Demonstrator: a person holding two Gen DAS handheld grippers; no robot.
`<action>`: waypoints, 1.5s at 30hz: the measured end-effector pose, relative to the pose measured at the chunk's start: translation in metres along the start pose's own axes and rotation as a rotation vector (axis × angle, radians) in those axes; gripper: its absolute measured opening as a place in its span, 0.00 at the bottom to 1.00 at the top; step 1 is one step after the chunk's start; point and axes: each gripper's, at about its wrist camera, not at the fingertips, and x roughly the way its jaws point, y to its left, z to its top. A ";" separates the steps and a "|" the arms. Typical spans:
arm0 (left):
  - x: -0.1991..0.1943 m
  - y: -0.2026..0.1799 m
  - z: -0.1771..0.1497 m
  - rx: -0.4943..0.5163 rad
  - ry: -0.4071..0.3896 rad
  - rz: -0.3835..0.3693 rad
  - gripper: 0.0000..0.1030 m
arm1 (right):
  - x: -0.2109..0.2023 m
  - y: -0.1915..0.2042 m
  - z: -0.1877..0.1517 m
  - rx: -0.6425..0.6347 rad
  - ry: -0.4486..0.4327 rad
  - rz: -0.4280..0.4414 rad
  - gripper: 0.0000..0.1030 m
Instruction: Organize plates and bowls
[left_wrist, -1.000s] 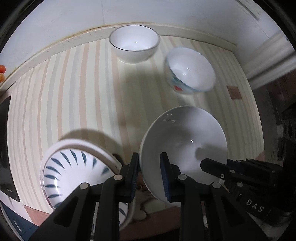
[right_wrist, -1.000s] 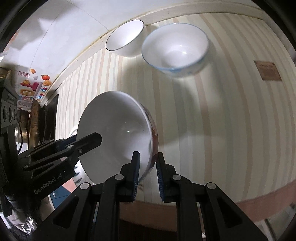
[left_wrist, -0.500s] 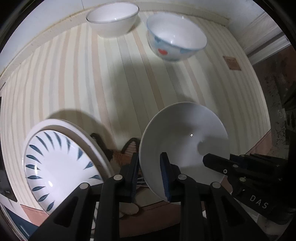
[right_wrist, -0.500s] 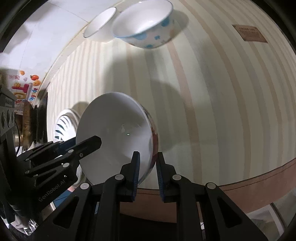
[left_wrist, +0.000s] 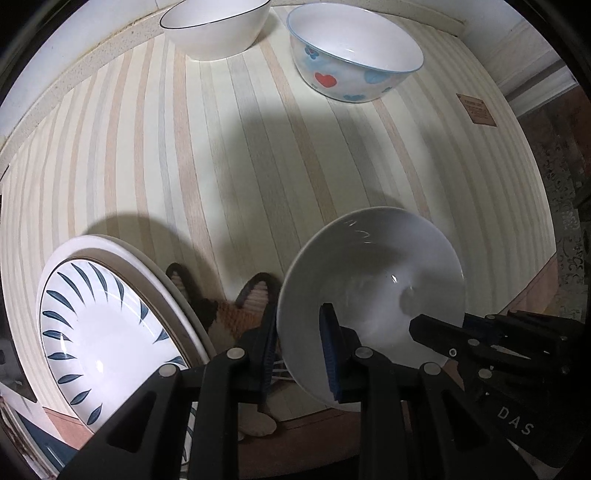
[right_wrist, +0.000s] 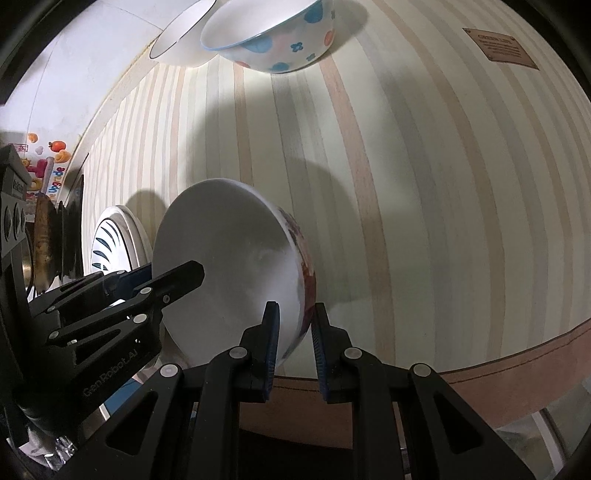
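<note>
The striped table (left_wrist: 229, 155) carries everything. At its near left corner lies the stack of plates (left_wrist: 107, 332), the top one with blue leaf marks. At the far edge stand the plain white bowl (left_wrist: 214, 29) and, just beside it, the heart-patterned bowl (left_wrist: 351, 62).

The held white bowl (left_wrist: 369, 288) hangs tilted above the near edge. The left gripper (left_wrist: 299, 350) pinches its rim, jaws narrow, one finger inside the bowl and one outside. The right gripper (right_wrist: 293, 339) grips the opposite rim in the same way.

Risks: each grip takes only a thin glazed rim, so uneven lowering or a twist between the two hands may let the bowl slip and strike the table or the plates. It sits close to the near edge and could tip off if released there.

Against the earlier frames, both grippers have come lower; the far bowls stand higher in view, the plates show more fully. Whether the bowl's base touches the table is unclear.
</note>
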 end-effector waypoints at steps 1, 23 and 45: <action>0.000 -0.002 0.001 -0.001 0.001 0.001 0.20 | -0.002 -0.004 0.000 0.001 0.001 0.002 0.19; -0.071 0.033 0.065 -0.104 -0.108 0.018 0.32 | -0.092 -0.039 0.057 0.043 -0.104 0.079 0.35; -0.010 0.011 0.192 -0.099 -0.048 -0.127 0.17 | -0.044 -0.032 0.205 0.061 -0.181 0.011 0.12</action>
